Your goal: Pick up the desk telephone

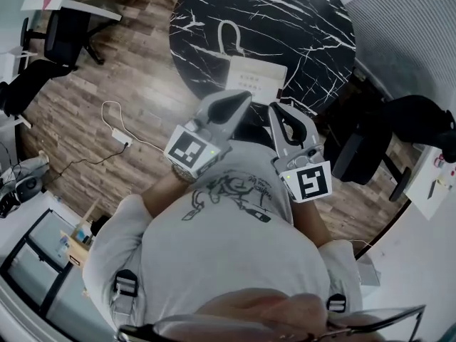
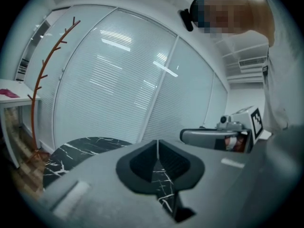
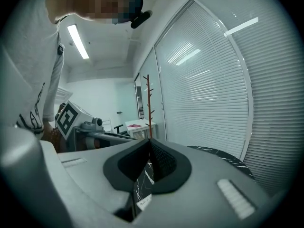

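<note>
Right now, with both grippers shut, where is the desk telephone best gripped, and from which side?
Probably its two short ends, one gripper each, coming from the near edge of the marble table: the desk telephone lies flat there as a wide, low slab, long side facing the person. The left gripper and right gripper are shut.

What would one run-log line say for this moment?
left hand-held gripper: shut, empty | right hand-held gripper: shut, empty | desk telephone: on marble table, not held

I'm in an office: glass partition walls (image 2: 118,80) with blinds, a swivel chair (image 1: 60,35) at ten o'clock, a round marble table (image 1: 306,27) at twelve, a coat stand (image 2: 42,82).
</note>
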A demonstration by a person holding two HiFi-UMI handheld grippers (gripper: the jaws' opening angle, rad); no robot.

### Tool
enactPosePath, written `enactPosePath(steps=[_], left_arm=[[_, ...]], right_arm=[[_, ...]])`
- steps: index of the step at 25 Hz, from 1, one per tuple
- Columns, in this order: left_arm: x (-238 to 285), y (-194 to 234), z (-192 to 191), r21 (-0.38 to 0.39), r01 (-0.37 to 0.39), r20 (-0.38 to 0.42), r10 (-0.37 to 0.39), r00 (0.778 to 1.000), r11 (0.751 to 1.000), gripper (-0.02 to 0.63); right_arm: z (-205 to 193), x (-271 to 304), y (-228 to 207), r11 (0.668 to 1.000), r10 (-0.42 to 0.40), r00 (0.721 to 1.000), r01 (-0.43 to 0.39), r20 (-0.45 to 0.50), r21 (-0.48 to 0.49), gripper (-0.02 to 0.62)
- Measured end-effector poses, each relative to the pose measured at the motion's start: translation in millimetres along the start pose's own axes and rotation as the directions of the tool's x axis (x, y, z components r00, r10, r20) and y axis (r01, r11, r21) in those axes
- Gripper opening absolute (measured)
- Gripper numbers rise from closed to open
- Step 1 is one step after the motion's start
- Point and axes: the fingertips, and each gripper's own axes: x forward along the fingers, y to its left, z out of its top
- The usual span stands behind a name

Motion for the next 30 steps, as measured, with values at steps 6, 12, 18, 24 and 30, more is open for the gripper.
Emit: enactPosePath(steps=[6,12,18,24,30], left_arm=[[5,29,-40,-0.065,-0.013,-0.083,0.008,0.997,0.998,0.066],[17,61,-90,-0.116,-0.038,-0.174,0.017,0.985,0.993,0.107],[25,85,-148,-0.165,-0.059,-0.282,0.010,0.959,0.984,0.167],[29,111,-204,-0.215,-0.096,-0.369,0.010,0.929,0.972,0.202],[33,136,-260,-0.277,-0.141,-0.452,0.001,0.892,0.950,0.254]], right_arm=[[-38,17,-17,0.999,-0.021,0.997,0.023,-0.077,0.025,0.028],[-85,30,-35,0.995,-0.044,0.986,0.057,-0.159,0.076,0.064],[-139,35,-54,0.996,-0.051,0.965,0.069,-0.257,0.062,0.101],[-188,37,-78,0.989,-0.092,0.940,0.125,-0.330,0.080,0.152],[-234,41,-101,0.977,-0.147,0.900,0.198,-0.410,0.084,0.198]])
